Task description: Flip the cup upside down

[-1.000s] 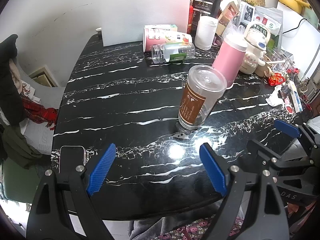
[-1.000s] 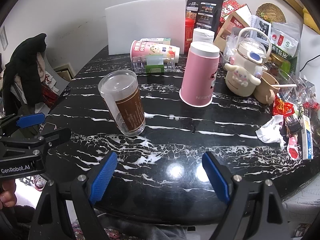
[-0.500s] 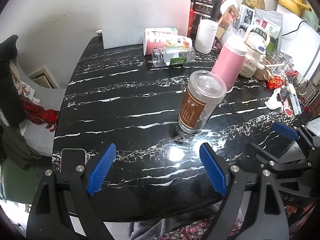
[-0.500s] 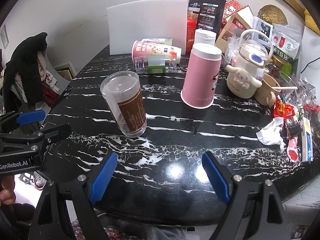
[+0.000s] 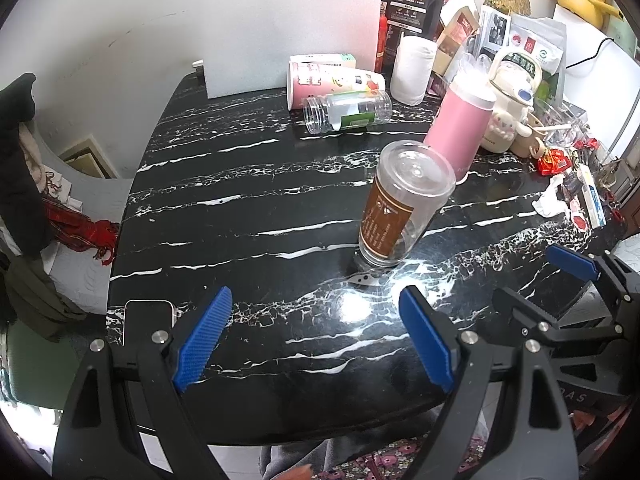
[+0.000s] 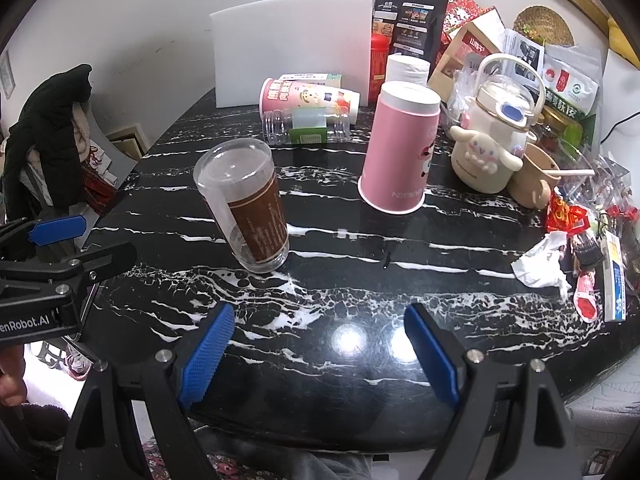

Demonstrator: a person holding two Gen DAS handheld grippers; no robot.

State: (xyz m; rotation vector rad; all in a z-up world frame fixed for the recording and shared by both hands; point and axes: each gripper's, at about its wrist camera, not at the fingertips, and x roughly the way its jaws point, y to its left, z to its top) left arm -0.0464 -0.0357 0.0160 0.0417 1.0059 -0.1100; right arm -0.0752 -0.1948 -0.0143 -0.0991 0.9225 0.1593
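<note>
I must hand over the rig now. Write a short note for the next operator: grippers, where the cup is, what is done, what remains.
Left gripper: open, holding nothing, low over the near table edge.
Right gripper: open, holding nothing, also near the edge.
Clear cup with the brown label: stands on the black marble table, wide mouth up, between both grippers and ahead of them, untouched.
Done: nothing visible yet.
Left: grasp the cup, turn it over, set it down on its mouth.

Black marble table (image 5: 248,216) carries clear cup (image 5: 402,208), pink cup (image 5: 460,136), phone (image 5: 147,320).
</note>
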